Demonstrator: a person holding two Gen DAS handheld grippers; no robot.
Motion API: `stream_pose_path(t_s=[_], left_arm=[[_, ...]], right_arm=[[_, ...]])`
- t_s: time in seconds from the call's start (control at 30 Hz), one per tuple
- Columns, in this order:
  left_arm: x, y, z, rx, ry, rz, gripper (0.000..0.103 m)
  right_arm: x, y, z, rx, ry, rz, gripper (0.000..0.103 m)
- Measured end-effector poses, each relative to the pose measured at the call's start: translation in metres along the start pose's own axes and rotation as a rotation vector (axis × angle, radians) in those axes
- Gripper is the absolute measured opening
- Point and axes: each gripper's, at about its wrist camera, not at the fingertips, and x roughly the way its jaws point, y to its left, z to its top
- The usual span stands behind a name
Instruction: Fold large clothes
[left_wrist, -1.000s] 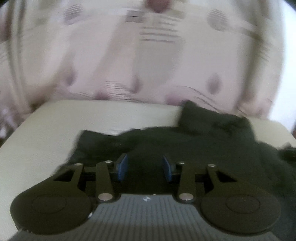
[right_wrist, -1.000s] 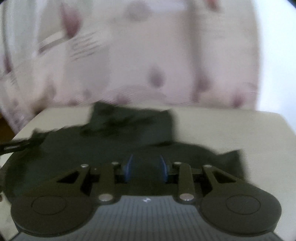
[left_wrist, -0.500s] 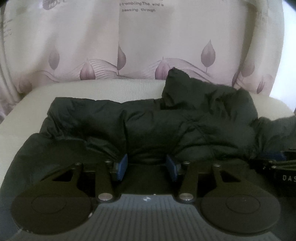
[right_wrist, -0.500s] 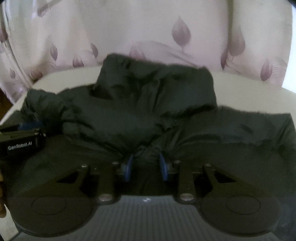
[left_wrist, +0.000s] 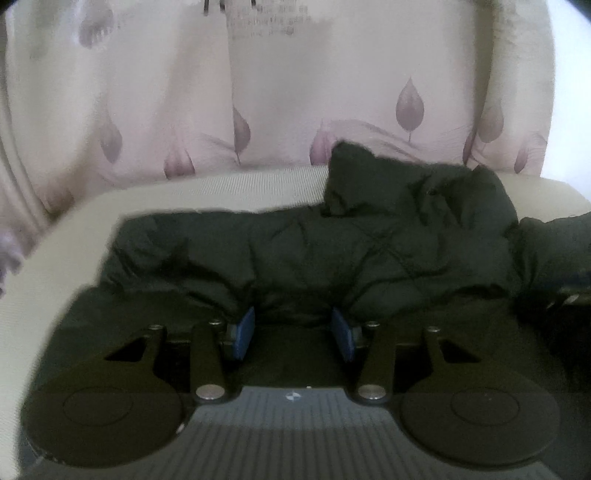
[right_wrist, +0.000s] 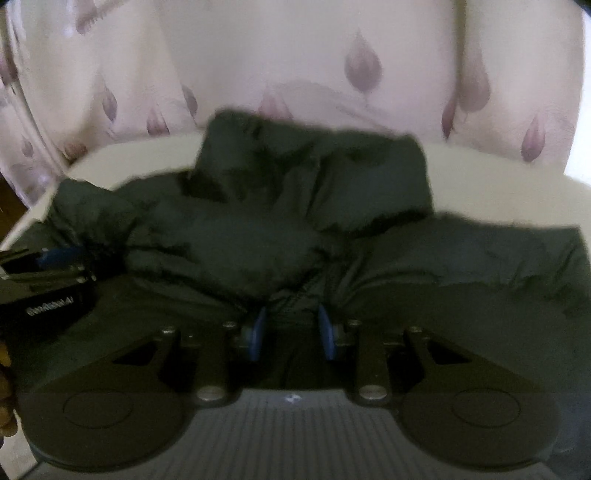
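A dark green padded jacket (left_wrist: 332, 254) lies across a cream table (left_wrist: 221, 192), its hood (left_wrist: 417, 184) at the far side. My left gripper (left_wrist: 291, 325) is closed on the jacket's near edge, fabric bunched between its blue pads. In the right wrist view the same jacket (right_wrist: 258, 236) spreads wide, hood (right_wrist: 314, 173) at the back. My right gripper (right_wrist: 290, 325) is closed on a gathered fold of the jacket. The left gripper (right_wrist: 48, 273) shows at the left edge of the right wrist view.
A pink curtain with leaf print (left_wrist: 295, 92) hangs right behind the table. The table's far edge (right_wrist: 498, 162) curves just past the hood. Bare cream tabletop (left_wrist: 55, 266) shows at the left.
Both grippers have carried the jacket's near edge forward over the garment toward the hood, and the jacket now fills more of both views. The jaws stay clamped on fabric.
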Motion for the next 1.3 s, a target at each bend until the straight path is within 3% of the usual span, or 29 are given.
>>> stream_pose_path(t_s=[0.1, 0.2, 0.37, 0.6, 0.83, 0.93, 1.07, 1.3], left_arm=[[-0.014, 0.011, -0.001, 0.004, -0.037, 0.021, 0.054], [-0.018, 0.029, -0.004, -0.034, -0.036, 0.041, 0.055], [-0.014, 0.043, -0.012, -0.077, 0.002, 0.041, 0.057], [0.000, 0.038, -0.013, -0.086, 0.068, 0.041, 0.057], [0.004, 0.037, -0.020, -0.081, 0.077, 0.041, 0.057], [0.000, 0.033, -0.017, -0.043, 0.060, 0.057, 0.057], [-0.023, 0.033, -0.015, 0.000, -0.021, 0.088, 0.057], [-0.047, 0.056, -0.029, -0.043, -0.057, 0.107, 0.061]], right_arm=[[-0.028, -0.005, -0.003, -0.030, -0.078, -0.045, 0.032], [-0.044, -0.016, -0.007, -0.072, -0.119, -0.154, 0.033], [-0.044, -0.048, -0.019, -0.043, -0.110, -0.248, 0.033], [-0.031, -0.052, -0.028, -0.048, -0.056, -0.278, 0.036], [-0.023, -0.061, -0.030, -0.016, -0.031, -0.248, 0.037], [-0.029, -0.063, -0.029, 0.004, -0.041, -0.230, 0.037], [-0.057, -0.067, -0.028, 0.023, -0.108, -0.243, 0.038], [-0.092, -0.079, -0.056, -0.016, -0.148, -0.320, 0.039]])
